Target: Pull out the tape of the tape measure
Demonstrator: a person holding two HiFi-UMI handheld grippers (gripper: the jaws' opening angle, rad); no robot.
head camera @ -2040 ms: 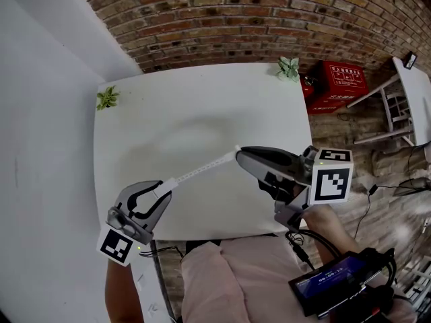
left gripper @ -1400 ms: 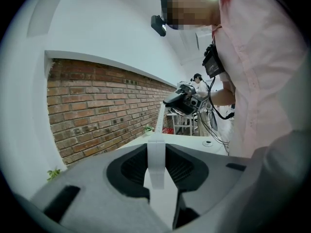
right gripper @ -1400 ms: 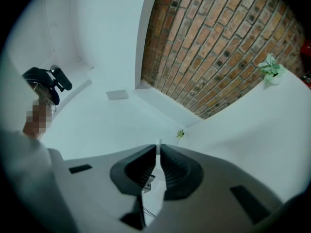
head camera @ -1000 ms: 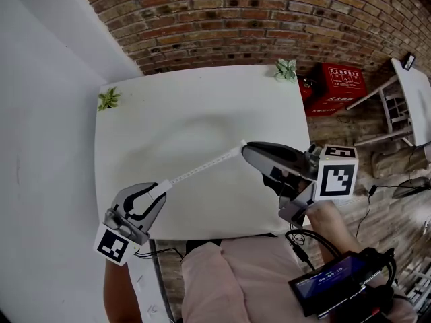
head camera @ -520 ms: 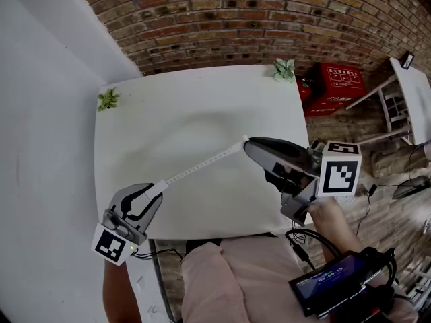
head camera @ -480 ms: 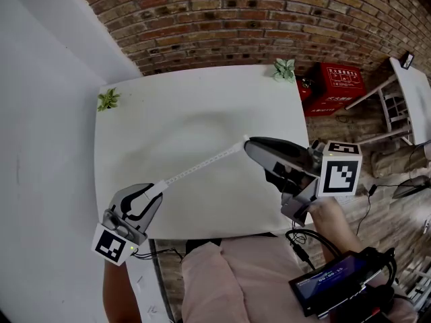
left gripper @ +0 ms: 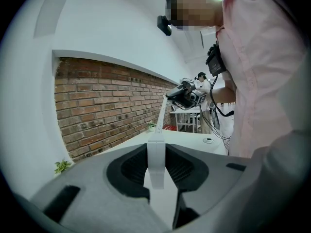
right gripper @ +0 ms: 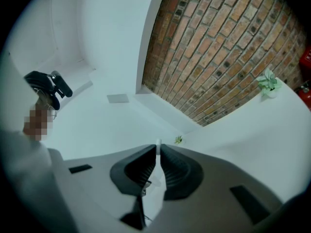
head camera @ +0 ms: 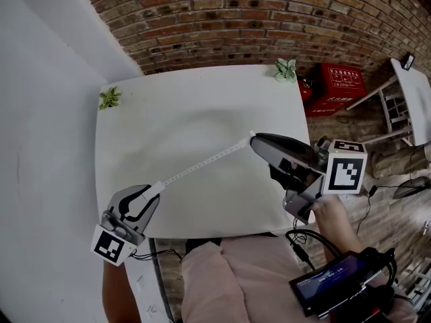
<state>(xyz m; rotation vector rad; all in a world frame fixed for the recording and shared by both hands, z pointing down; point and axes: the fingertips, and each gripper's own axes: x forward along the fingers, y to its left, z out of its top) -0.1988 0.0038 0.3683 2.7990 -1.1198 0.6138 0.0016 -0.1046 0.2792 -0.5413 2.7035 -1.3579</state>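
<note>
A white tape (head camera: 205, 161) stretches taut above the white table (head camera: 195, 106), from lower left to upper right. My left gripper (head camera: 155, 195) is shut on the tape measure's white case (head camera: 157, 188) near the table's front left corner. In the left gripper view the case (left gripper: 156, 176) sits between the dark pads (left gripper: 187, 166), and the tape (left gripper: 161, 115) runs away towards the right gripper (left gripper: 182, 93). My right gripper (head camera: 254, 138) is shut on the tape's end over the middle right of the table. In the right gripper view only the tape's thin edge (right gripper: 158, 147) shows between the closed pads (right gripper: 172, 166).
Two small potted plants stand at the table's far corners, one on the left (head camera: 108, 98) and one on the right (head camera: 287, 68). A brick wall (head camera: 256, 19) runs behind the table. A red box (head camera: 337, 83) and white furniture (head camera: 407, 99) are on the floor to the right.
The right gripper has moved to the right and a little away with the tape's end, and the left gripper has drifted slightly down-left. More tape shows between them.
</note>
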